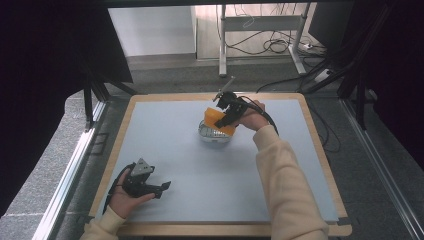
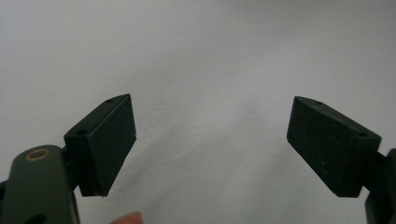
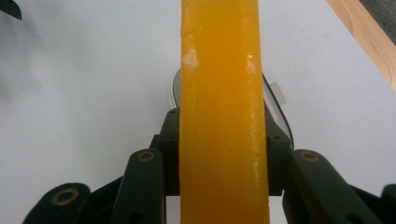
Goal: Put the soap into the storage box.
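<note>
My right gripper [image 1: 227, 119] is shut on an orange block [image 1: 218, 120], holding it tilted just above a small metal bowl [image 1: 214, 135] in the middle of the blue-grey mat [image 1: 175, 150]. In the right gripper view the orange block [image 3: 219, 112] runs up the middle between both pads, with the bowl's rim [image 3: 276, 105] peeking out behind it. My left gripper [image 1: 159, 189] rests low at the mat's near left, held in a hand, jaws pointing right. In the left gripper view its fingers [image 2: 109, 144] stand wide apart over bare mat, with nothing between them.
The mat lies on a wooden table [image 1: 320, 150] whose edge frames it. Beyond the far edge stand a desk's metal legs [image 1: 222, 45] and loose cables [image 1: 270, 47] on the floor. A metal rail [image 1: 70, 170] runs along the left side.
</note>
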Action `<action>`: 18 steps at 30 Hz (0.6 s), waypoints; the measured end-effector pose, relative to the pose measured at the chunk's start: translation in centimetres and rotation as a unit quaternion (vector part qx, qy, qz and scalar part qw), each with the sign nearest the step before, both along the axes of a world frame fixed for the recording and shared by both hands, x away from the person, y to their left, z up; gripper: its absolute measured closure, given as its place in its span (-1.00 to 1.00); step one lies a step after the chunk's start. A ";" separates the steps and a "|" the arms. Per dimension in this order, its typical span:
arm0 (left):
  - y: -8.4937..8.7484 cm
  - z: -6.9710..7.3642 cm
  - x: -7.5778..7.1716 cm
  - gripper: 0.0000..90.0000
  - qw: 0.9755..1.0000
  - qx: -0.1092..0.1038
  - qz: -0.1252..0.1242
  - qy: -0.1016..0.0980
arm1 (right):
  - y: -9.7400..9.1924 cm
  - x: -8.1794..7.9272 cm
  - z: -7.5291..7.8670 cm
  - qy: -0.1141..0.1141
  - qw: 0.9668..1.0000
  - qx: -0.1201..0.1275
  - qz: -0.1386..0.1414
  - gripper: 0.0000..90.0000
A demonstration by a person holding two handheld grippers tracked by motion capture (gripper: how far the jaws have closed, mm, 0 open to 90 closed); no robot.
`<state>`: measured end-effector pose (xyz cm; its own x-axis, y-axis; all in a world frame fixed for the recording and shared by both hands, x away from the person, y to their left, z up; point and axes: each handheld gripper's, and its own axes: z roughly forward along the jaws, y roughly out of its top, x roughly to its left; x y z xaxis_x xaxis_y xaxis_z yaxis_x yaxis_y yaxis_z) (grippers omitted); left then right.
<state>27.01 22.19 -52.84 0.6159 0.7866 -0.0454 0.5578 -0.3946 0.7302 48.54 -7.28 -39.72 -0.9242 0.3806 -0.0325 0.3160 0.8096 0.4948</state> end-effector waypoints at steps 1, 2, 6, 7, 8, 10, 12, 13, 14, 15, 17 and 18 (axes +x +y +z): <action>0.0 0.0 0.0 -0.65 1.000 0.000 0.000 0.000 | 0.0 0.2 0.0 -0.001 1.000 0.001 0.001 0.38; 0.0 0.0 0.0 -0.65 1.000 0.000 0.000 0.000 | 0.0 0.2 0.0 -0.001 1.000 0.001 0.001 0.38; 0.0 0.0 0.0 -0.65 1.000 0.000 0.000 0.001 | 0.0 1.0 -0.2 0.000 1.000 0.001 0.003 0.38; 0.1 0.0 0.0 -0.65 1.000 -0.001 0.000 0.001 | 0.0 1.2 -0.3 -0.001 1.000 -0.001 0.007 0.38; 0.1 0.0 0.1 -0.65 1.000 -0.001 0.000 0.001 | 0.0 1.4 -0.4 0.001 1.000 -0.002 0.008 0.38; 0.1 0.0 0.0 -0.65 1.000 -0.001 -0.001 0.001 | 0.0 1.7 -0.6 0.000 1.000 -0.003 0.013 0.38; 0.0 0.0 0.0 -0.65 1.000 -0.003 0.002 0.000 | 0.0 2.3 -0.8 0.001 1.000 -0.002 0.017 0.38; 0.0 0.0 0.0 -0.65 1.000 -0.003 0.002 0.001 | 0.1 2.4 -1.0 0.000 1.000 -0.002 0.021 0.38; 0.0 0.0 0.1 -0.65 1.000 -0.004 0.003 0.001 | 0.2 2.5 -1.1 0.002 1.000 -0.001 0.025 0.38; 0.0 -0.1 0.1 -0.65 1.000 -0.004 0.002 0.001 | 0.3 2.5 -1.2 0.001 1.000 -0.001 0.030 0.38; 0.0 -0.1 0.1 -0.65 1.000 -0.003 0.002 0.002 | 0.4 2.5 -1.3 0.001 0.999 0.000 0.035 0.38; 0.0 -0.1 0.1 -0.65 1.000 -0.004 0.002 0.001 | 0.7 2.5 -1.6 0.003 0.999 -0.005 0.043 0.38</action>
<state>27.12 22.19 -52.93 0.6119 0.7891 -0.0530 0.5618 -0.3865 0.7314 51.06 -6.54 -41.31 -0.9536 0.2997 -0.0298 0.2486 0.8391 0.4839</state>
